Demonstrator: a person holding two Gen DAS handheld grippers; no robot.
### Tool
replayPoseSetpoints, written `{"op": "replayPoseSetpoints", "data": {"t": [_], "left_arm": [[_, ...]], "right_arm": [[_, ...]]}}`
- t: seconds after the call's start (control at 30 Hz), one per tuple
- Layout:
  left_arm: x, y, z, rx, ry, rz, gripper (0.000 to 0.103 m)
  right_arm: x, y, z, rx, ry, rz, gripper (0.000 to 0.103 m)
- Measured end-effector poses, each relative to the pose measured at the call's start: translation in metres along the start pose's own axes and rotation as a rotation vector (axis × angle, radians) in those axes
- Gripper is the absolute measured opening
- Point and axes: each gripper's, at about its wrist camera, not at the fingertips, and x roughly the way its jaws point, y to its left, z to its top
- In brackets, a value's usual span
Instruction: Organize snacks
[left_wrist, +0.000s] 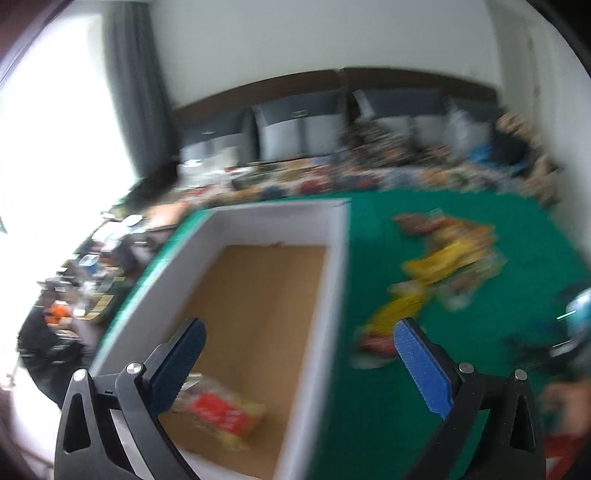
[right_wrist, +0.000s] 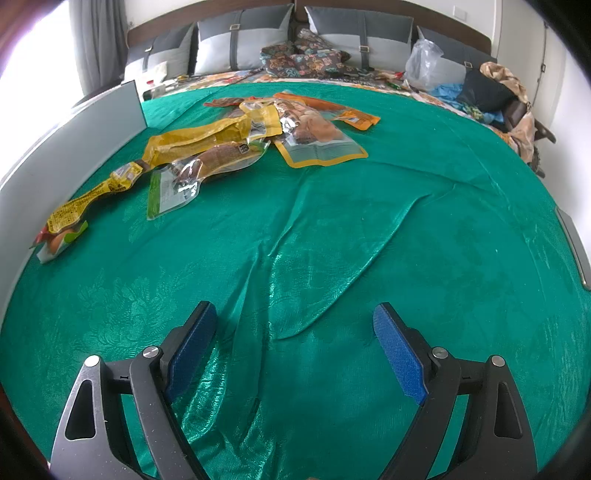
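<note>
The left gripper is seen held above the box, tilted down toward it, its blue pads spread wide with nothing between them. Its left finger hangs over the brown box floor and its right finger over the green cloth just past the box's right wall. One red and yellow snack packet is seen lying inside the box at its near end, partly hidden behind the left finger. The left view is blurred, so the pile of snacks on the cloth to the right of the box is made out only as yellow and orange shapes.

In the right view the box wall is seen at the far left, with the snacks strewn beside it on the cloth, from a long yellow packet near the wall to flat orange-edged pouches further back. The right gripper is held low over bare, creased cloth, well short of the snacks, levelled toward them, its fingers wide apart and empty
</note>
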Motion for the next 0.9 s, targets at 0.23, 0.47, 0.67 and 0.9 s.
{"op": "replayPoseSetpoints", "data": {"t": [0.23, 0.47, 0.67, 0.9], "left_arm": [[-0.028, -0.04, 0.023, -0.012, 0.0, -0.153, 0.102], [-0.039, -0.072, 0.034, 0.051, 0.006, -0.173, 0.102], [-0.047, -0.094, 0.038, 0.1, 0.0, -0.2, 0.102], [-0.052, -0.11, 0.039, 0.145, -0.001, -0.207, 0.102]], "right_arm": [[0.0, 0.0, 0.0, 0.0, 0.0, 0.001, 0.089], [0.0, 0.0, 0.0, 0.0, 0.0, 0.001, 0.09], [0.0, 0.0, 0.0, 0.001, 0.0, 0.001, 0.09], [0.0, 0.0, 0.0, 0.001, 0.0, 0.001, 0.09]]}}
